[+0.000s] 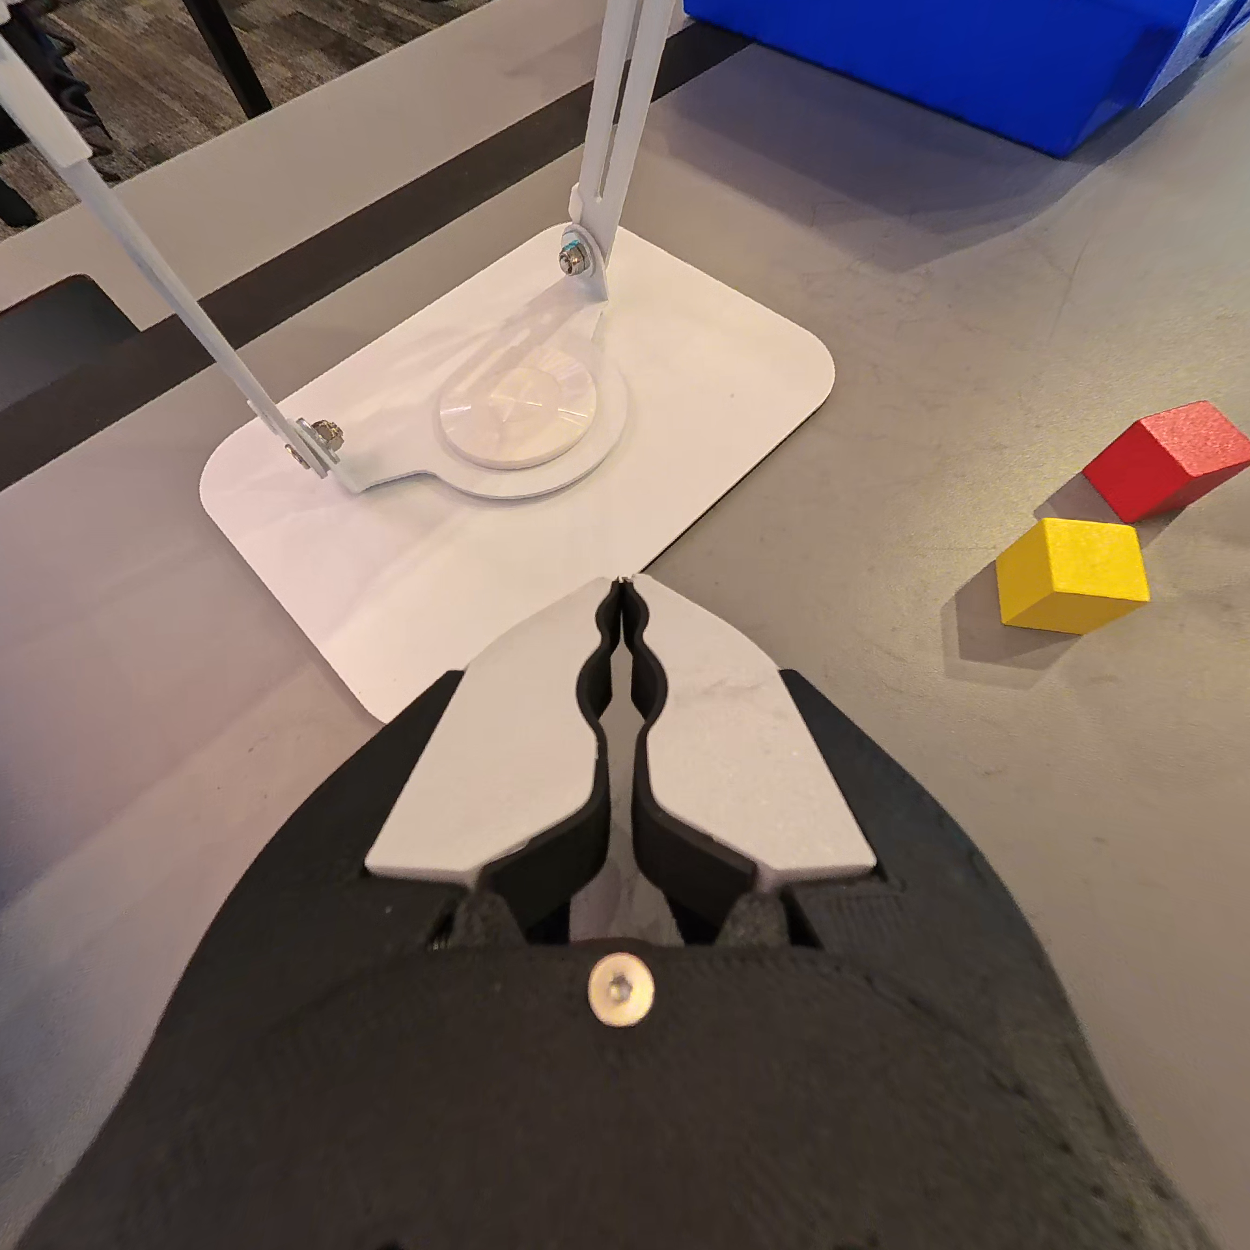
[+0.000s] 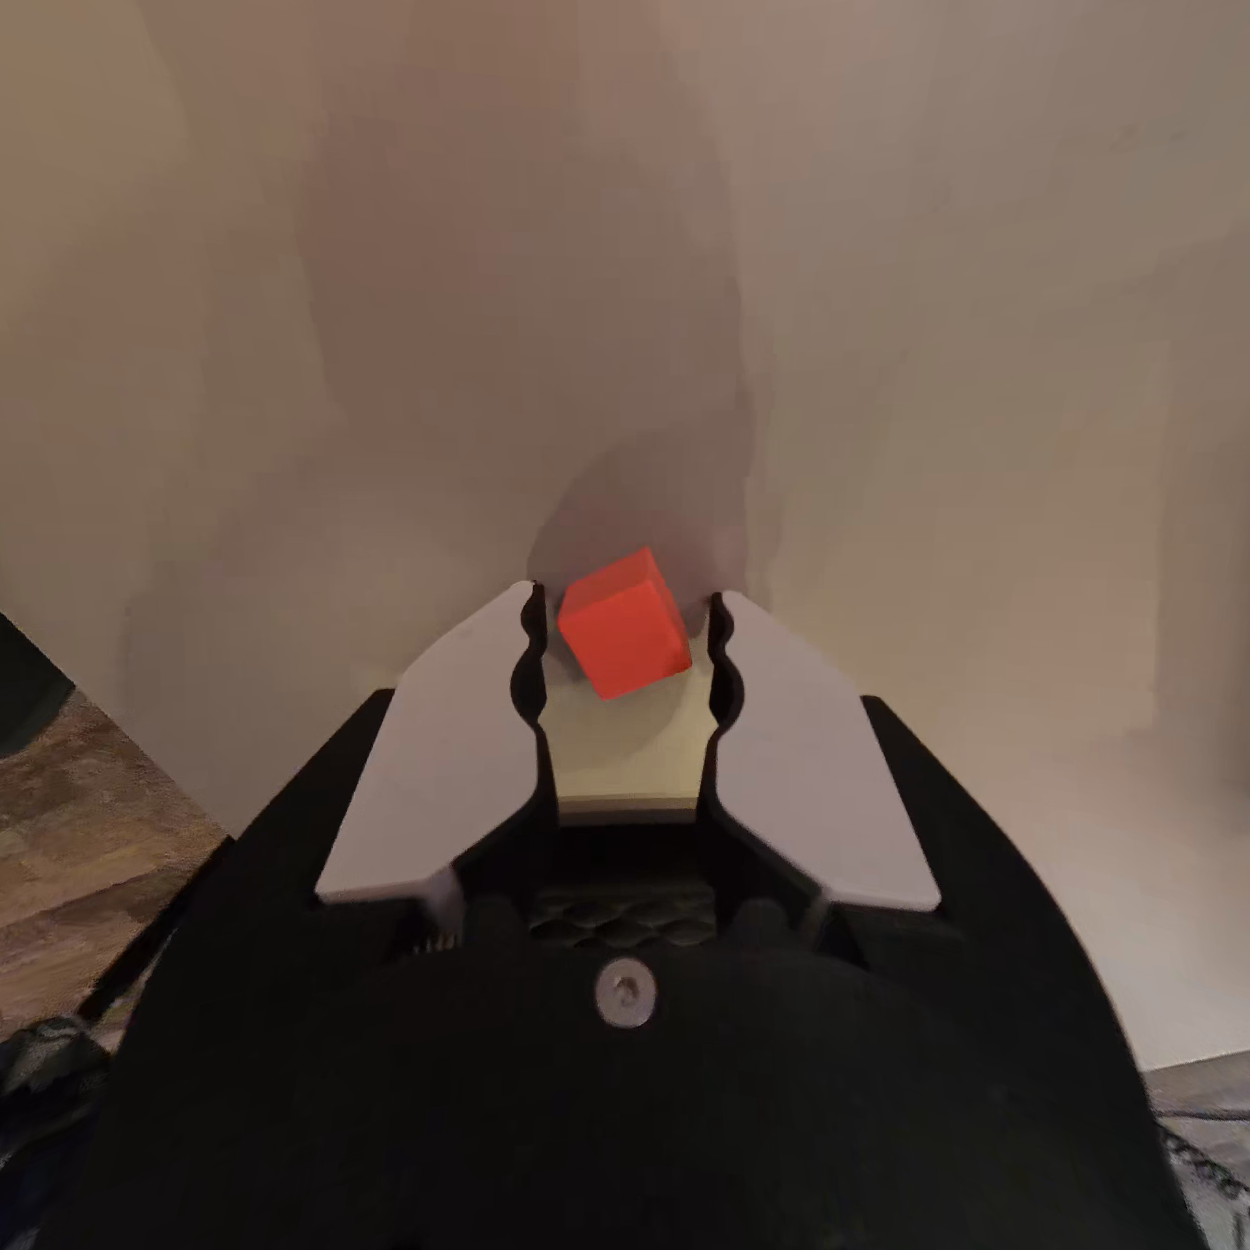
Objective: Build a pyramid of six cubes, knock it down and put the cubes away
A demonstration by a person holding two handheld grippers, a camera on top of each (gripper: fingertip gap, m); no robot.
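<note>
Right wrist view: red cube (image 2: pixel 622 626) sits loose between open claw (image 2: pixel 626 595) pads.

Left wrist view is sharp and evenly lit; yellow cube (image 1: pixel 1072 575) and red cube (image 1: pixel 1170 460) throw soft shadows toward lower-left, and the white base plate (image 1: pixel 710 406) shows mild glare. Right wrist view is dimmer, warm-tinted, with smeary motion blur; the orange-red cube (image 2: pixel 622 626) has soft edges and a dark shadow behind it. Both have fisheye bending at the edges.
</note>
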